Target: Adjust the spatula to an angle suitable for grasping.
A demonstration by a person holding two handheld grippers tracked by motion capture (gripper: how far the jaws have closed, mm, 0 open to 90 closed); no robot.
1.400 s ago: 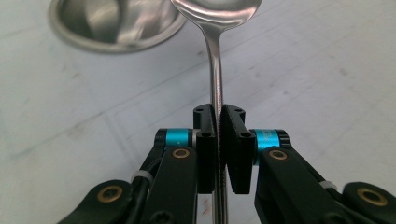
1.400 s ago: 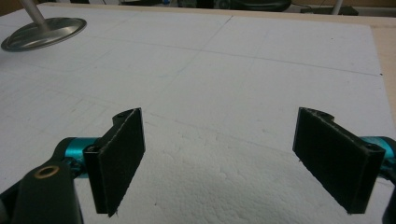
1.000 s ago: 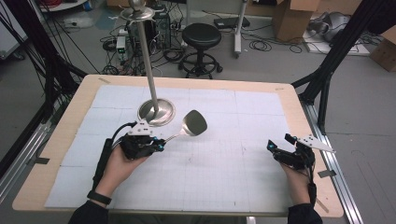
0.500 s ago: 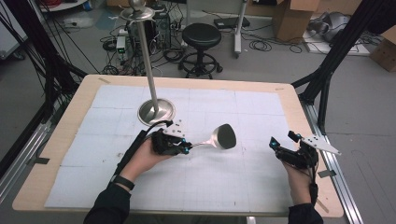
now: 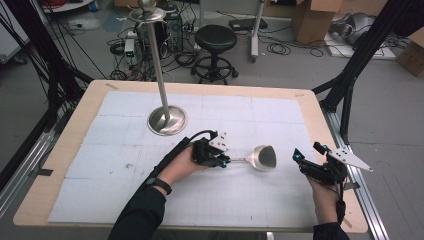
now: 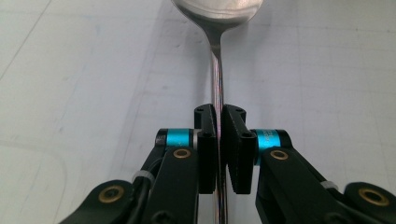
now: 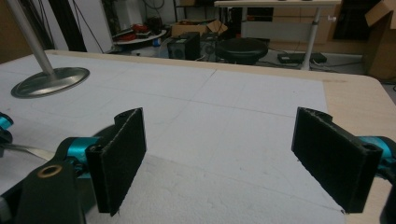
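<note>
A metal spoon [image 5: 263, 157] with a wide bowl is held level just above the white mat, bowl pointing right. My left gripper [image 5: 226, 161] is shut on its thin handle; in the left gripper view the two jaws clamp the handle [image 6: 218, 84] and the bowl [image 6: 217, 11] is at the top edge. My right gripper [image 5: 306, 152] stands open near the table's right edge, just right of the bowl and apart from it. In the right gripper view its pads [image 7: 122, 158] are spread wide with nothing between them.
A metal stand [image 5: 167, 120] with a round base and a tall pole rises at the back left of the mat; its base [image 7: 49, 81] shows in the right gripper view. The wooden table edge [image 5: 345, 200] runs close beside my right hand. A black stool [image 5: 216, 37] stands behind the table.
My left gripper has carried the spoon from beside the stand's base to the right, toward the right gripper. The right gripper has barely moved.
</note>
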